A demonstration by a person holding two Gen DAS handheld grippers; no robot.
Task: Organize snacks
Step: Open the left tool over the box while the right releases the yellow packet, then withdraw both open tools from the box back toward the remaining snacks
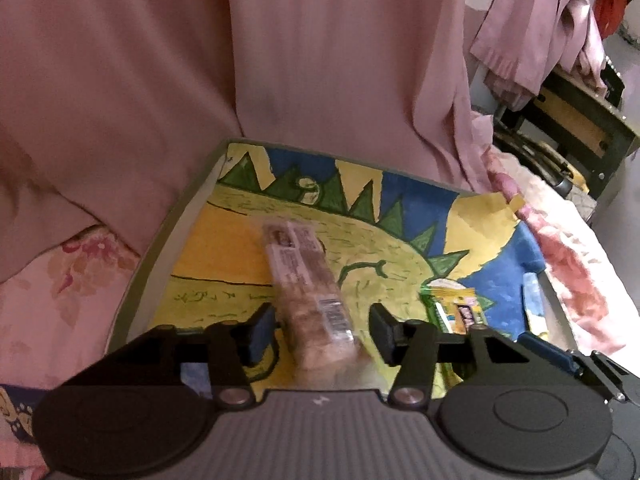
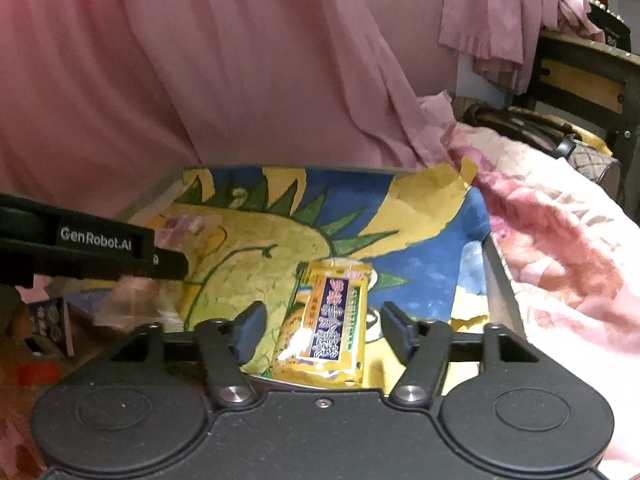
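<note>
A long clear-wrapped biscuit pack [image 1: 308, 288] lies on a painted tray [image 1: 168, 232] with a grey rim. My left gripper [image 1: 322, 330] is open and straddles the pack's near end, with a gap at each pad. In the right wrist view a yellow snack packet [image 2: 328, 324] with a dark blue label lies on the same tray [image 2: 500, 292]. My right gripper [image 2: 322, 328] is open around it, its pads clear of both sides. The yellow packet [image 1: 456, 308] also shows to the right in the left wrist view. The left gripper's side [image 2: 92, 248] shows at the left of the right wrist view.
Pink cloth [image 1: 280, 60] hangs close behind the tray. Floral bedding [image 2: 560, 248] lies along the tray's right side. A small blue and yellow packet [image 1: 534, 304] rests by the tray's right rim. A dark wooden frame [image 1: 580, 120] and a quilted bag [image 2: 592, 160] stand at the far right.
</note>
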